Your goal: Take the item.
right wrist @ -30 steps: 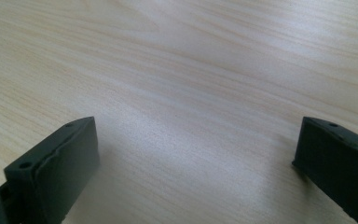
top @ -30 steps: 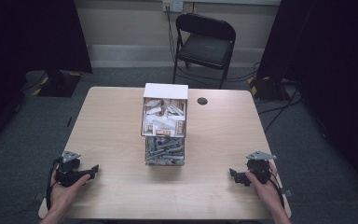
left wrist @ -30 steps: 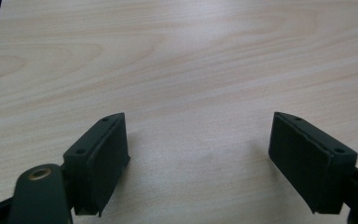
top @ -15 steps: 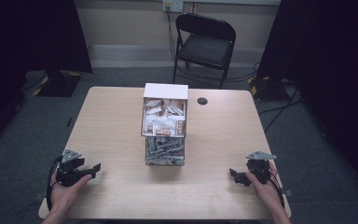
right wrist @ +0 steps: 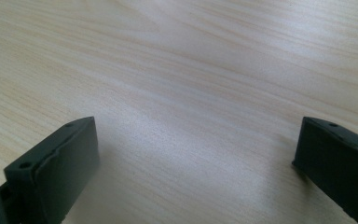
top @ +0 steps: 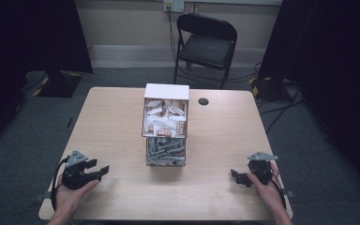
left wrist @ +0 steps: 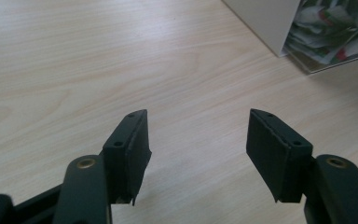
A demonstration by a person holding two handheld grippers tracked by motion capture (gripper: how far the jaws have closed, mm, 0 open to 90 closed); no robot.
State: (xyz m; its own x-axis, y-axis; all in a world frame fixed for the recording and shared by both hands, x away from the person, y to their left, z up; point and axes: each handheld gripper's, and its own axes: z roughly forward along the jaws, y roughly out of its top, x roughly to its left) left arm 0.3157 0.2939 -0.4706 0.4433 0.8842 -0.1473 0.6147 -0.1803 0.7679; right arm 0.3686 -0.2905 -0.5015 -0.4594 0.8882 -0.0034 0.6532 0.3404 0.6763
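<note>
Mid-table stands a white box full of paper sachets. In front of it is a clear bin of grey parts. My left gripper hovers over the near left of the table, pointing toward the bin. Its jaws have just been closing and are still apart, with bare wood between them. The box's white wall shows at the top right of the left gripper view. My right gripper rests at the near right with its jaws wide apart and nothing between them.
The light wooden table has a small black round thing near its far edge. A black folding chair stands beyond the table. Cables lie on the grey carpet at the right.
My left gripper has shifted slightly toward the table's middle and lifted a little, and its jaws have narrowed. The right hand has kept still.
</note>
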